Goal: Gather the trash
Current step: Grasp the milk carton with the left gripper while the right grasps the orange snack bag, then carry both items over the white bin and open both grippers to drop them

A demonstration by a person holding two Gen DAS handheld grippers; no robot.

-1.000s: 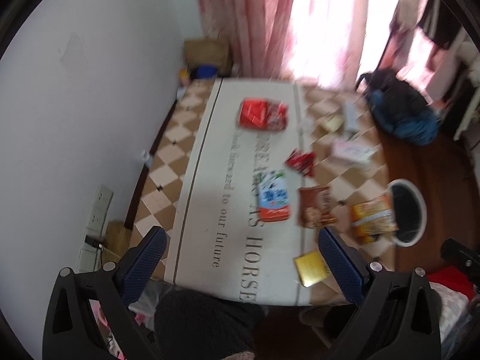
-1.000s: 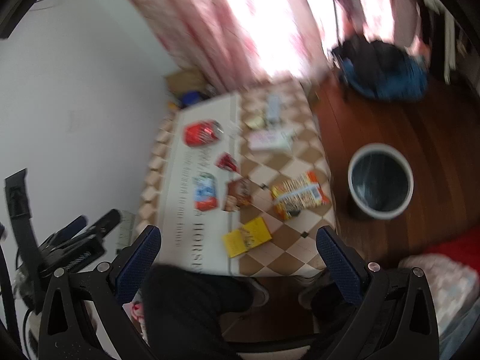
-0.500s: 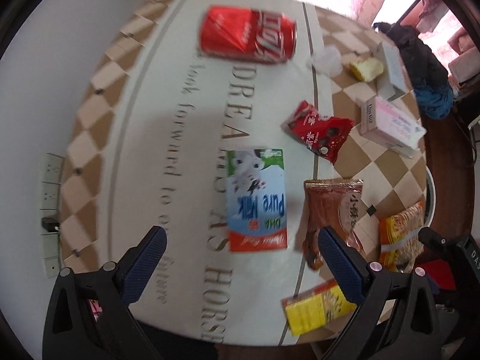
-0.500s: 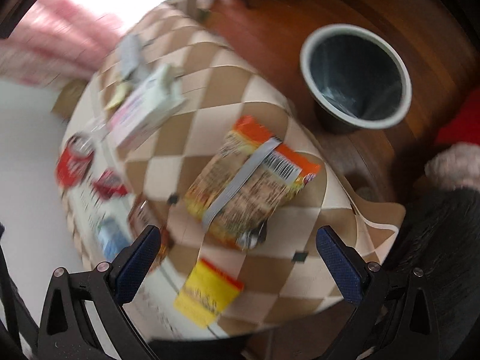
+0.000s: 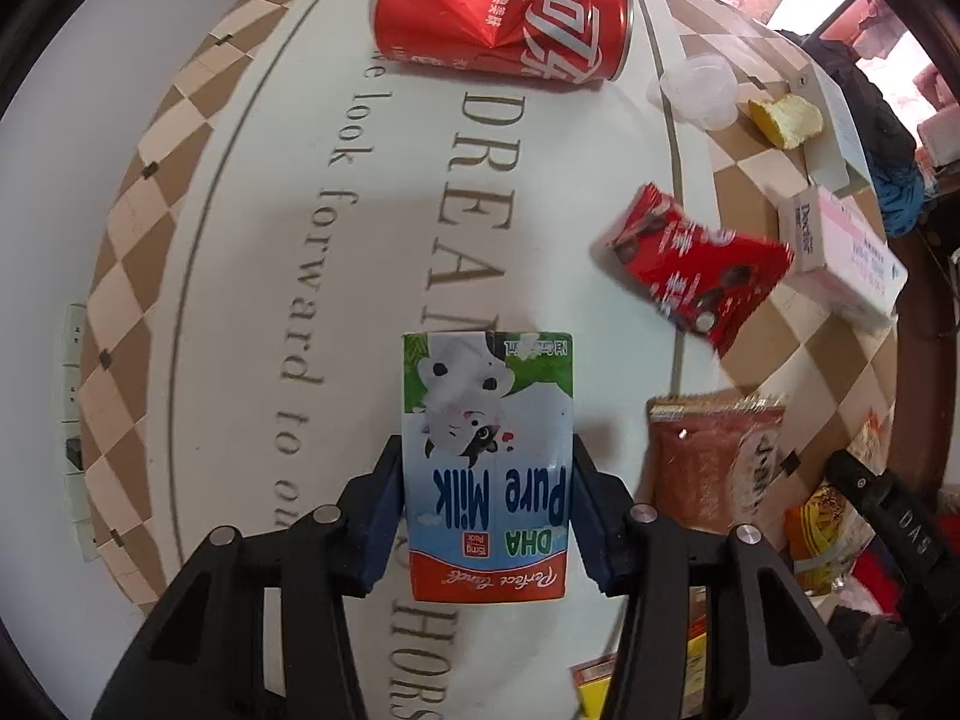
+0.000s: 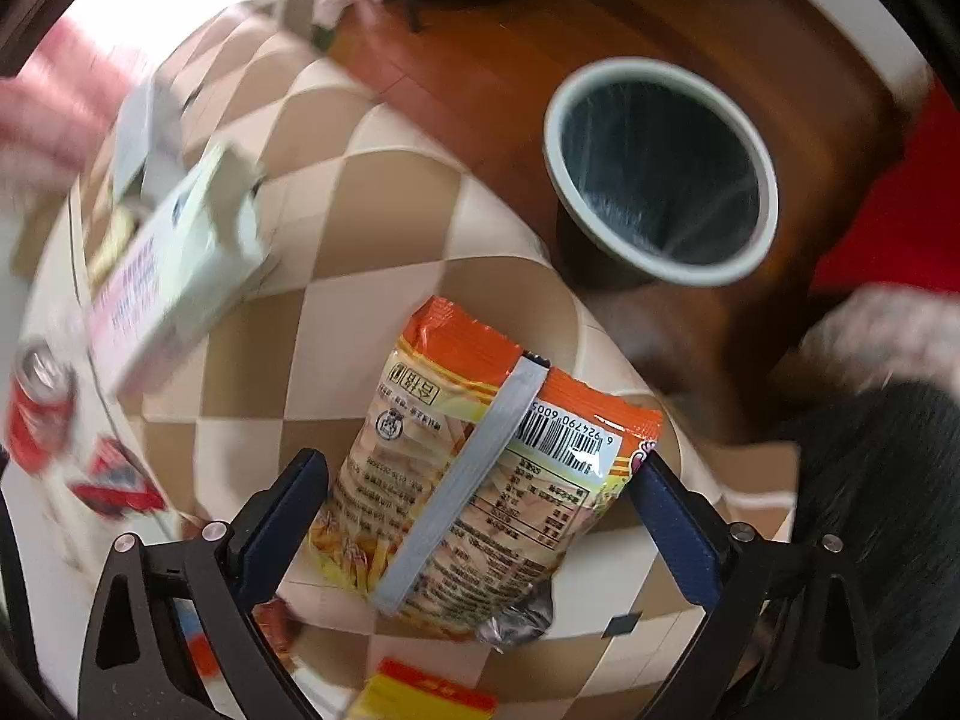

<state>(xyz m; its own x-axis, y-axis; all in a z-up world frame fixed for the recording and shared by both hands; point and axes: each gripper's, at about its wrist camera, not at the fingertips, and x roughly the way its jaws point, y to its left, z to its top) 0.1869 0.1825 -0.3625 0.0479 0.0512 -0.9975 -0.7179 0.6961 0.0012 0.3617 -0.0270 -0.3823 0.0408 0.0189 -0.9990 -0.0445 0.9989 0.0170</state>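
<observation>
The left gripper [image 5: 486, 516] had just been closing, its blue pads pinching the sides of the milk carton [image 5: 487, 462] lying flat on the desk [image 5: 240, 276]; to its right lay a brown snack packet [image 5: 708, 462], farther off a red wrapper [image 5: 699, 267], and beyond the carton a dented red can [image 5: 504, 27] on its side; the right gripper [image 6: 480, 516] stood spread, its jaws having just narrowed slightly, either side of the orange snack bag [image 6: 480, 468] without pressing it; beyond it, off the desk's edge, stood the bin [image 6: 660, 171] on the floor [image 6: 480, 60].
</observation>
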